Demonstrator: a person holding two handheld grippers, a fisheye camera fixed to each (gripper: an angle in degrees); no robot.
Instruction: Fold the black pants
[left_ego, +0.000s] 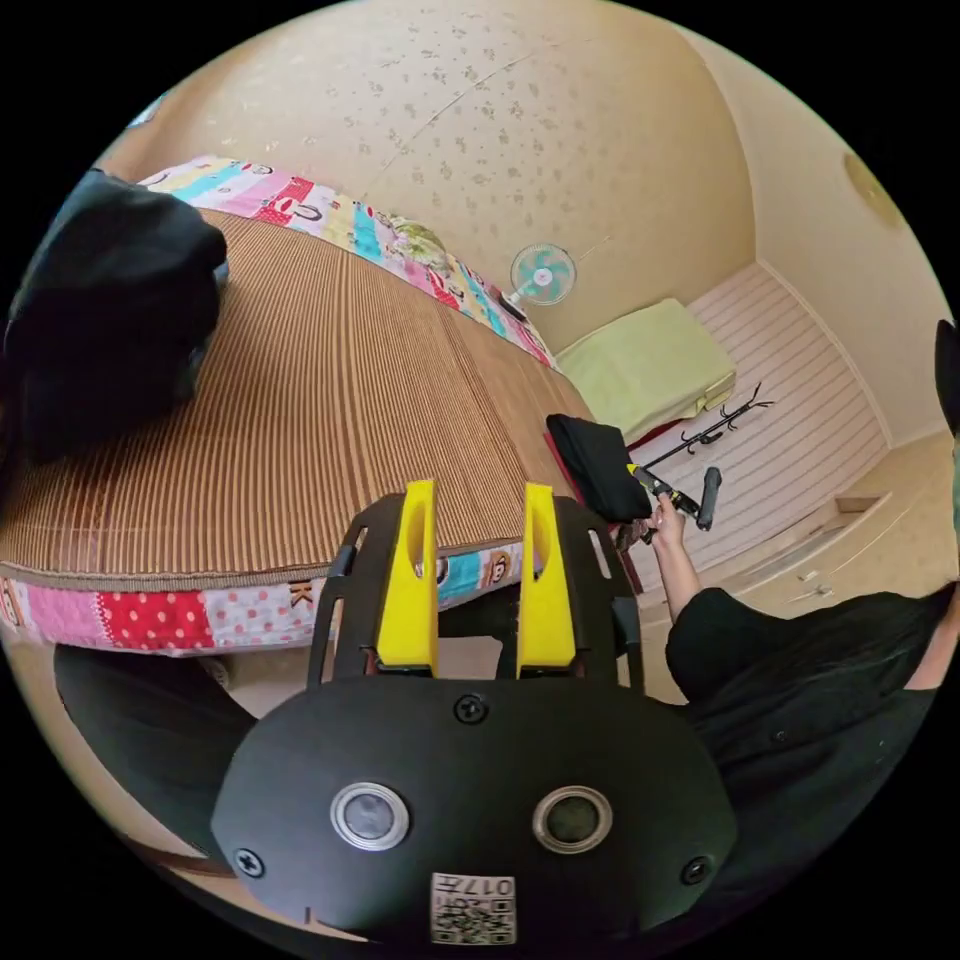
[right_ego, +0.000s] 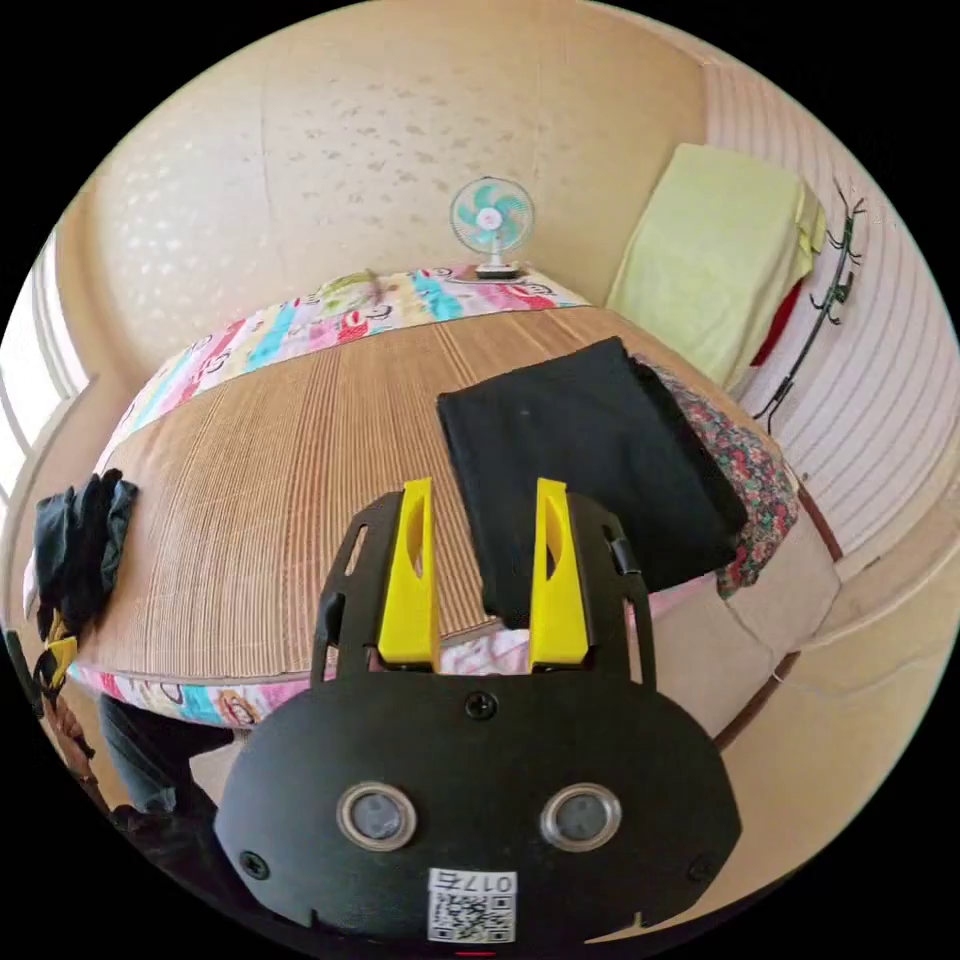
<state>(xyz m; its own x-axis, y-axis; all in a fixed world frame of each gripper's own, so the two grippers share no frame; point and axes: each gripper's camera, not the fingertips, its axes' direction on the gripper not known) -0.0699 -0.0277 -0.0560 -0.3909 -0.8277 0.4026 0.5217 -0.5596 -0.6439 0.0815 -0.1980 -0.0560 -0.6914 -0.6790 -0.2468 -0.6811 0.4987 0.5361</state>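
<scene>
Nearest, left gripper (left_ego: 478, 560) and right gripper (right_ego: 483, 560): both released, yellow jaws apart, nothing between them, hovering off the bed's near edge. Just beyond the right gripper, folded black pants (right_ego: 585, 470) lying flat on the bamboo mat (right_ego: 300, 480), at its right corner. Far left, a crumpled dark garment (left_ego: 105, 310). Risk: pants overhanging the corner, likely to slide off if nudged.

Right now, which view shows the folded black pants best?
The right gripper view: the folded black pants lie flat just beyond the open tongs, their whole top visible. The left gripper view shows them small and far off, near the other tongs.
</scene>
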